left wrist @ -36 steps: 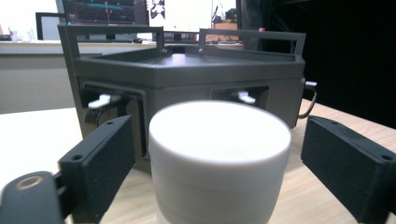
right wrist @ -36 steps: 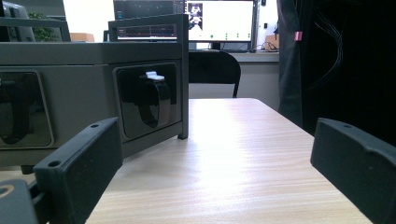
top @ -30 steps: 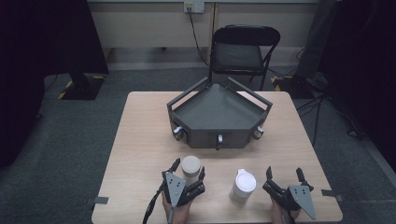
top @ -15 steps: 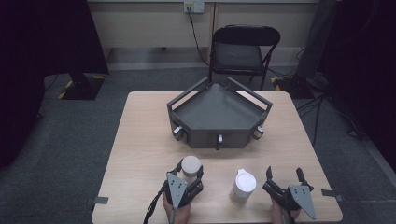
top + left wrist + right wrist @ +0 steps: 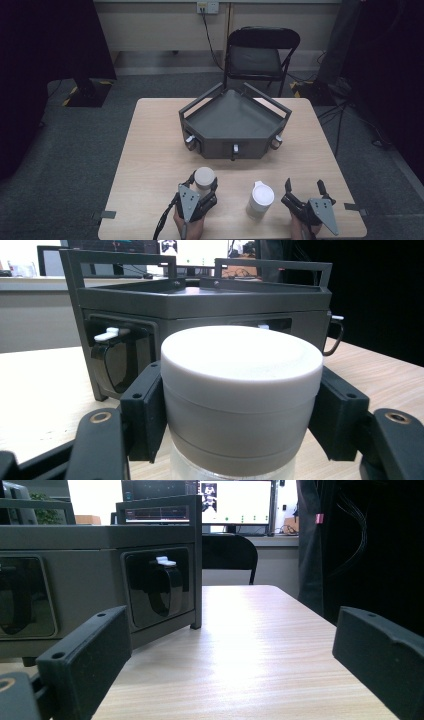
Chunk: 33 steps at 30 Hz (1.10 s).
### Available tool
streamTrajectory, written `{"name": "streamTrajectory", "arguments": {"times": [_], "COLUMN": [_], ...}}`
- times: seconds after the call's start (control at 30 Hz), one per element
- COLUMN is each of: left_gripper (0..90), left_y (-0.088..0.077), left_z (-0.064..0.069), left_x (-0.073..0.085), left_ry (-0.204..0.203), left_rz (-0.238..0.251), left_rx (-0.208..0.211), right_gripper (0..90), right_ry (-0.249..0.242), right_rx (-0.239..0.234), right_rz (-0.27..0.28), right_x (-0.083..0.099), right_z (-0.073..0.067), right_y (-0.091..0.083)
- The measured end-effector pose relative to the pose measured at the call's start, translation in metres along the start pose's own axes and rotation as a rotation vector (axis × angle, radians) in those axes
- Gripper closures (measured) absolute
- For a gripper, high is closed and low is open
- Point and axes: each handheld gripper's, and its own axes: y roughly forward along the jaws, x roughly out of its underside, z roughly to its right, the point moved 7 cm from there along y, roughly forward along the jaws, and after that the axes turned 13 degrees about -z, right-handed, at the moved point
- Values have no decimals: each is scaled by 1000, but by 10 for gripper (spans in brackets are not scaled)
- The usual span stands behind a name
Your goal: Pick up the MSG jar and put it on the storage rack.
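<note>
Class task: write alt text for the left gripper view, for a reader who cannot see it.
The left gripper has its black fingers shut on a jar's white lid. Behind it a dark grey tray stands on the wooden table.

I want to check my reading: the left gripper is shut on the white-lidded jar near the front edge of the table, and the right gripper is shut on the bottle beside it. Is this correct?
Not quite. The left gripper is indeed shut on the jar, but the right gripper is open and holds nothing; the bottle stands apart to its left. The high view shows this, and the right gripper view shows its jaws wide apart over bare table.
</note>
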Motion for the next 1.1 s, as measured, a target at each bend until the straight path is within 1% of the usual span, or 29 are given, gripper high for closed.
{"name": "streamTrajectory", "arguments": {"times": [0.13, 0.33, 0.47, 0.5, 0.57, 0.6, 0.77, 0.8, 1.0, 1.1], "left_gripper": [341, 342, 342, 342, 341, 342, 342, 342, 342, 342], "left_y": [0, 0, 0, -2, -2, -4, -7, -7, -8, -9], "left_z": [0, 0, -1, -1, -1, -2, -4, -5, -9, -9], "left_x": [0, 0, -4, -6, -7, -8, -14, -16, -22, -24], "left_ry": [5, 1, -8, -10, -13, -12, -3, 3, 12, 19], "left_rz": [3, 2, -16, -25, -24, -13, -3, 1, -16, -17], "left_rx": [-2, 1, 3, -4, -6, 1, 17, 27, 63, 70], "right_gripper": [8, 8, 9, 9, 9, 9, 9, 9, 9, 9], "right_ry": [0, 0, 0, 0, 0, 0, 0, 0, 0, 0], "right_rx": [0, 0, 0, 0, 0, 0, 0, 0, 0, 0], "right_rz": [0, 0, 0, 0, 0, 0, 0, 0, 0, 0], "right_x": [0, 0, 0, 0, 0, 0, 0, 0, 0, 0], "right_z": [0, 0, 0, 0, 0, 0, 0, 0, 0, 0], "right_y": [0, 0, 0, 0, 0, 0, 0, 0, 0, 0]}}
